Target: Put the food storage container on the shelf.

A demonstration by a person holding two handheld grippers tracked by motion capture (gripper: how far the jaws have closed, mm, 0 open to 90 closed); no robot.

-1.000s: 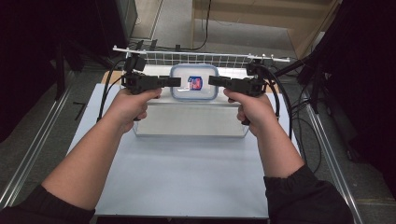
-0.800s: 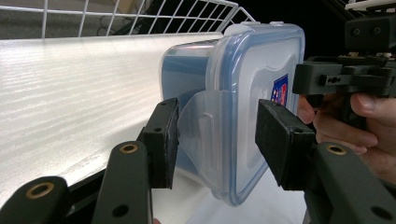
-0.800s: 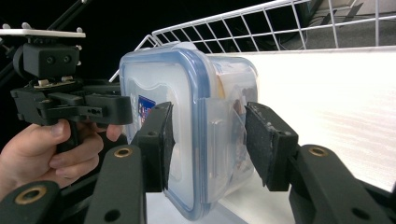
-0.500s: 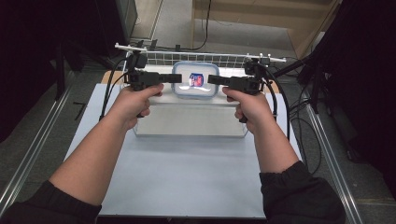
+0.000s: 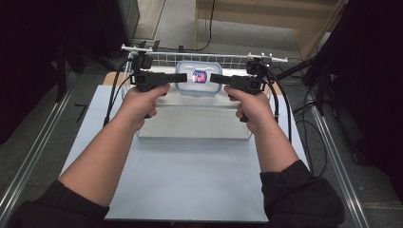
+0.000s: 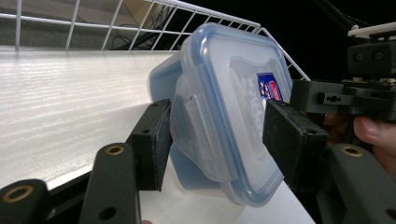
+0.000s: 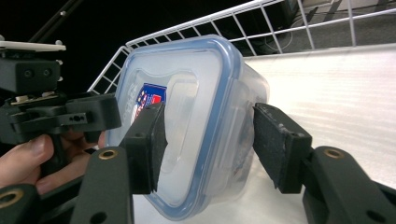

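A: High view, left to right: left tongs [image 5: 183, 77] at one end of the lidded container [image 5: 198, 77], right tongs [image 5: 214, 78] at the other. Container sits in the wire basket [image 5: 161, 58] at the desk's [image 5: 185, 180] far edge.

B: Grip?

A: Both have just been opening, container between the pads, pads clear: released.

Lab: aluminium rails [image 5: 28, 156], trailing cables [image 5: 304, 118]

Red-blue sticker [image 6: 269, 87] on container lid [image 6: 233, 93], print unreadable
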